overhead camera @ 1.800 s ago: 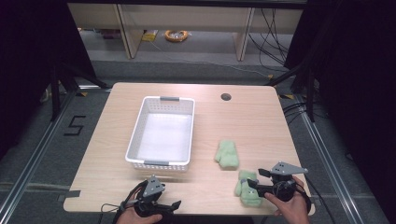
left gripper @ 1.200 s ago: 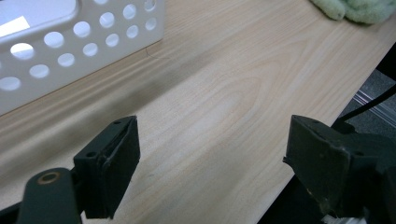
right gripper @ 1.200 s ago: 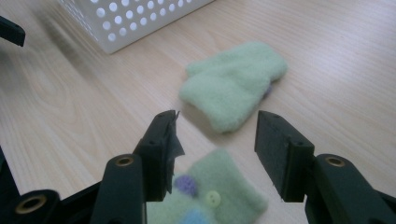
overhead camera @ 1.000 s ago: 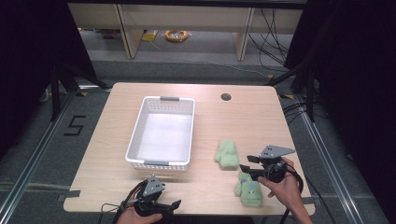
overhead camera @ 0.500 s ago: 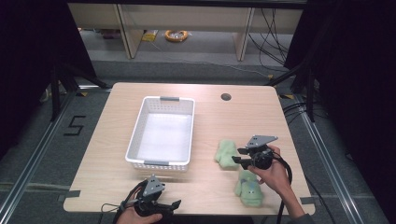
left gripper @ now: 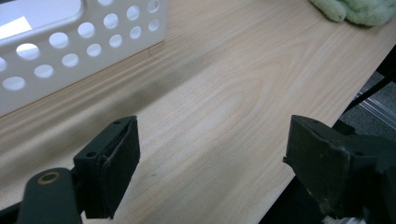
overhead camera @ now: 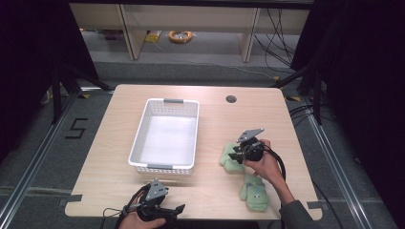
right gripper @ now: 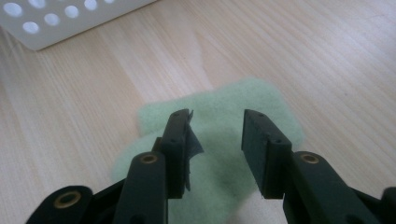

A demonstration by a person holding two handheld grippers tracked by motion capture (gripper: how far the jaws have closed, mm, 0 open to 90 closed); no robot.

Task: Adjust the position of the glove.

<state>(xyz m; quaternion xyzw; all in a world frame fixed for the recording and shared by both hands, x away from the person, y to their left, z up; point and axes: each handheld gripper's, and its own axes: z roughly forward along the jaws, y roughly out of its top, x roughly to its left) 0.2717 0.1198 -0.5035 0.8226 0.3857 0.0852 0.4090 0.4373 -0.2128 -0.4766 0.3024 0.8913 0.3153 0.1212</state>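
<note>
The left gripper (overhead camera: 173, 210) rested at the table's (overhead camera: 119, 171) near edge, jaws released and holding nothing. The basket (overhead camera: 143, 126) sat just beyond it, nothing visible inside. Right of the basket lay the far toy (overhead camera: 228, 161), green and plush, with the near toy (overhead camera: 255, 193) a little closer to the person. The right gripper (overhead camera: 235, 153) hung over the far toy; its jaws had just been closing, part-open, with a ridge of plush between them and no squeeze yet that I could see.

To do the pick well, judged from here: sink the jaws further so they bite a thick fold, not surface fuzz, then close fully before lifting – plush will slip out of a shallow pinch.

The high view gave the layout – both toys, basket, both hands. The right gripper view showed the gap at the pads (right gripper: 180, 140) and the plush (right gripper: 261, 100) beneath. The left gripper view showed its open jaws over bare wood, the basket wall (left gripper: 70, 46) and a toy's edge (left gripper: 359, 9).
</note>
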